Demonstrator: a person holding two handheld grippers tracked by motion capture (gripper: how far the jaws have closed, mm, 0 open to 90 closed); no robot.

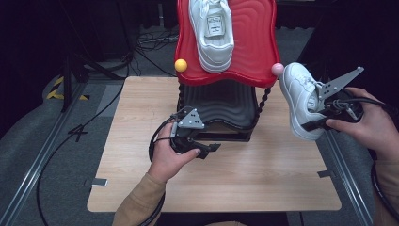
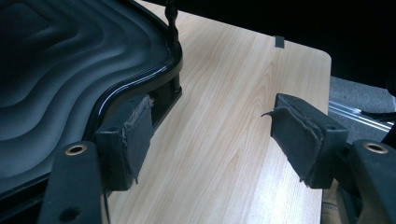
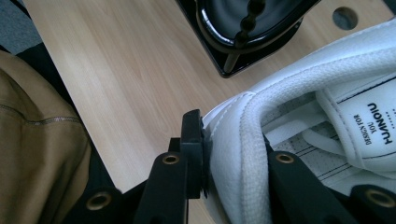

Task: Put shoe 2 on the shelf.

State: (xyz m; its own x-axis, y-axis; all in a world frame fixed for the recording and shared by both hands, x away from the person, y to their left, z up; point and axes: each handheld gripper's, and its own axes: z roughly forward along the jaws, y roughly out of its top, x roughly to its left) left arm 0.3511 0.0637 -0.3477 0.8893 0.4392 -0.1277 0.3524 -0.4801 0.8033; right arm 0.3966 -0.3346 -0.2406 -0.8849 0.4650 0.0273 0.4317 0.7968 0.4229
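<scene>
Right gripper [image 1: 314,123]: fingers clamped on the collar of a white leather sneaker [image 1: 299,100], held in the air over the right edge of the light wooden desk [image 1: 263,174]. Left gripper [image 1: 207,149]: fingers wide, holding nothing, beside the black ribbed lower tray [image 1: 221,106]. Second white sneaker [image 1: 212,30] lies on the red wavy upper tray [image 1: 251,47].

A lab: black curtains, floor rails [image 1: 28,174], trailing cables [image 1: 56,155], taped markings.

The left gripper [image 1: 207,149] sits near table centre, its jaws spread wide and pointing toward three o'clock. The right gripper [image 1: 314,123], at three o'clock, is raised with jaws clamped.
</scene>
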